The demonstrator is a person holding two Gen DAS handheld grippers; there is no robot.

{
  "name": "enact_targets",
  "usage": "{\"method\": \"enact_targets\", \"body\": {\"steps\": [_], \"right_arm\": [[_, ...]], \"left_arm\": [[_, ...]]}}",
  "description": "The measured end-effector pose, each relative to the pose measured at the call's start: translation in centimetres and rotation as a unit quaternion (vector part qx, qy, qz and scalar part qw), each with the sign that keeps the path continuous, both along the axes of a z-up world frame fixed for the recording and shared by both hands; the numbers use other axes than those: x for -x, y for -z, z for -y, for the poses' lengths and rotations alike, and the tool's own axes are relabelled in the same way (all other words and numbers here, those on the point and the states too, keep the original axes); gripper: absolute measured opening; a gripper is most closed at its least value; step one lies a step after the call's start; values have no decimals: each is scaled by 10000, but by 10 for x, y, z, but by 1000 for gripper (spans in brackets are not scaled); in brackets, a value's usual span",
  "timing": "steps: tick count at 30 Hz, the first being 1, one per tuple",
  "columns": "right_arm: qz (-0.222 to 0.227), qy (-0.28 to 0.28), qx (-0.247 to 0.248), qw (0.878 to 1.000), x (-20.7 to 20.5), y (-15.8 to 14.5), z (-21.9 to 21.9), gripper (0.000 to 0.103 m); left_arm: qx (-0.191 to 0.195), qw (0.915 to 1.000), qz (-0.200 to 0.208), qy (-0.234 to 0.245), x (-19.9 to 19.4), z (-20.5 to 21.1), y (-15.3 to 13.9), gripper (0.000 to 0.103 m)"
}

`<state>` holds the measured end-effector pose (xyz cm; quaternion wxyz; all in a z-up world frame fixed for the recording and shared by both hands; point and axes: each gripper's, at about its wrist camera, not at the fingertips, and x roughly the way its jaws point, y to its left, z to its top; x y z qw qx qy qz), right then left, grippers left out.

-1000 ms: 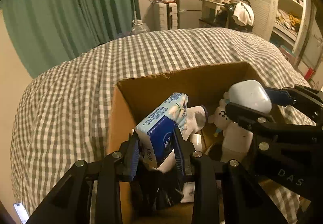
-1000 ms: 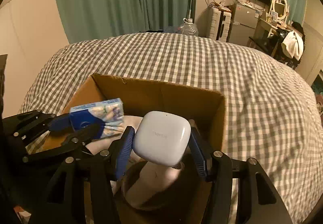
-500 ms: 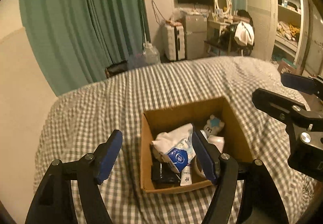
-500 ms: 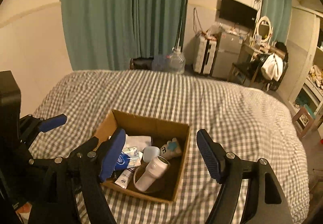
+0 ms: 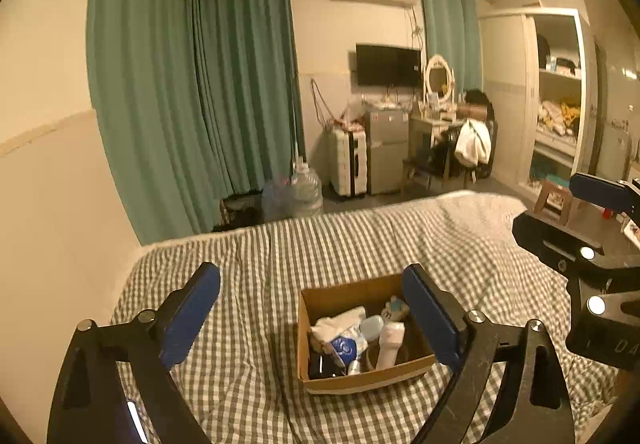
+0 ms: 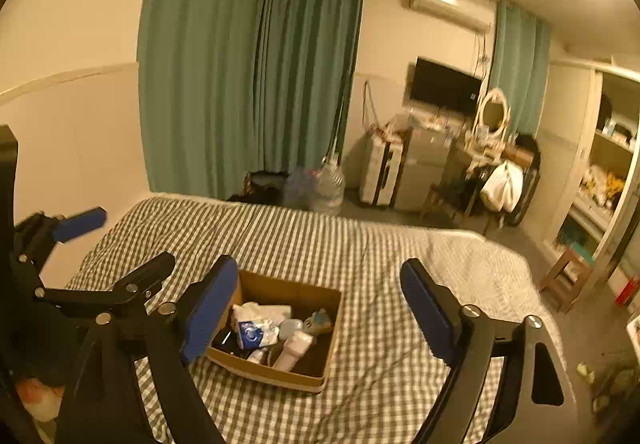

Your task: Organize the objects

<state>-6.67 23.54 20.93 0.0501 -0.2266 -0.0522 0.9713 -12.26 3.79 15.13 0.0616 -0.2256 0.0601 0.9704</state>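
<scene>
A brown cardboard box sits on the checked bed, also in the right wrist view. In it lie a blue tissue pack, a white earbud case, a white bottle, white cloth and a small plush toy. My left gripper is open and empty, held high and back from the box. My right gripper is open and empty, also raised above the box. Each gripper shows at the edge of the other's view.
The grey-and-white checked bedspread covers the bed around the box. Green curtains, water jugs, a suitcase, a dresser with mirror and an open wardrobe stand beyond. A stool is at the right.
The left gripper let go of the tissue pack and the right let go of the earbud case; both lie in the box. Both grippers opened and drew up and back.
</scene>
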Motion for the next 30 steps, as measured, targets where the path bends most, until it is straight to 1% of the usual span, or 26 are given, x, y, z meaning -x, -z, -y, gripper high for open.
{"method": "enact_targets", "body": {"steps": [3, 5, 6, 8, 10, 11, 15, 18, 20, 22, 24, 27, 29, 30], "right_arm": [[-193, -8, -16, 9998, -19, -12, 6, 86], [-329, 5, -2, 9995, -33, -18, 3, 91], [-391, 27, 4, 9992, -40, -20, 3, 91], [-510, 31, 2, 9987, -57, -22, 3, 93], [-664, 64, -24, 9978, -73, -24, 4, 96], [-744, 123, -50, 9971, -81, -23, 4, 99], [-872, 327, -42, 9956, -102, -9, -1, 101], [-887, 426, 28, 9951, -111, 11, -4, 102], [-825, 421, 115, 9956, -112, 29, -5, 102], [-904, 401, 201, 9949, -114, 49, -4, 102], [-979, 397, 189, 9942, -114, 69, 0, 102], [-981, 343, 245, 9943, -110, 101, 4, 102], [-984, 423, 393, 9935, -108, 122, 2, 102], [-947, 434, 500, 9933, -106, 133, 0, 102]], "left_arm": [[-57, 9998, -210, -36, -16, 5, -12, 95], [-97, 9992, -381, -91, -33, 9, -18, 95], [-119, 9989, -436, -83, -39, 10, -19, 96], [-159, 9978, -639, -30, -58, 14, -22, 101], [-134, 9966, -807, -34, -73, 16, -22, 102], [-105, 9958, -912, -22, -82, 16, -21, 102], [-69, 9941, -1083, -86, -102, 16, -9, 103], [-124, 9931, -1158, -125, -109, 16, 9, 103], [-156, 9927, -1182, -165, -111, 17, 22, 103], [-215, 9915, -1252, -268, -115, 18, 40, 103], [-264, 9911, -1278, -264, -121, 19, 55, 103], [-192, 9928, -1133, -341, -114, 19, 82, 103], [-5, 9948, -927, -434, -106, 14, 104, 103], [50, 9951, -890, -425, -106, 12, 113, 103]]}}
